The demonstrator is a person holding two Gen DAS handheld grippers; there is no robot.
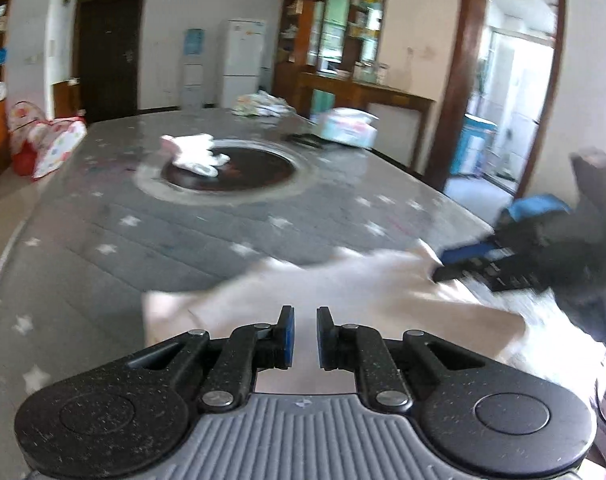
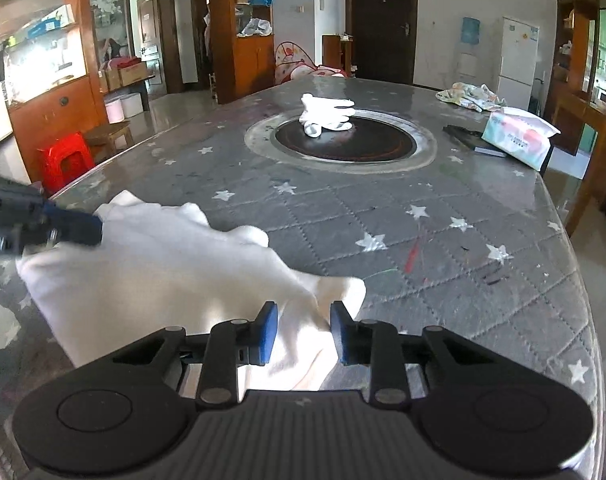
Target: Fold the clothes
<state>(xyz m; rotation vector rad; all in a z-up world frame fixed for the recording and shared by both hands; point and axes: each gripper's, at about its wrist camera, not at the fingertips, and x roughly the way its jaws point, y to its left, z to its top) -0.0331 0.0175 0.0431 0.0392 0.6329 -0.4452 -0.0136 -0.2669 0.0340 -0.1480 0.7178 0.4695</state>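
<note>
A white garment (image 2: pixel 163 276) lies rumpled on the near part of the grey star-patterned table (image 2: pixel 423 216). It also shows, blurred, in the left wrist view (image 1: pixel 343 292). My right gripper (image 2: pixel 304 334) is open, its jaws on either side of the garment's near right corner. It also shows in the left wrist view (image 1: pixel 459 266) at the right, over the cloth. My left gripper (image 1: pixel 305 336) is open with a narrow gap, just above the garment. It shows in the right wrist view (image 2: pixel 75 226) at the cloth's left edge.
White gloves (image 2: pixel 327 114) lie on the dark round hotplate (image 2: pixel 345 140) in the table's middle. A tissue pack (image 2: pixel 519 136), a dark flat object (image 2: pixel 473 138) and a patterned cloth (image 2: pixel 471 96) sit at the far right. A red stool (image 2: pixel 65 160) stands left.
</note>
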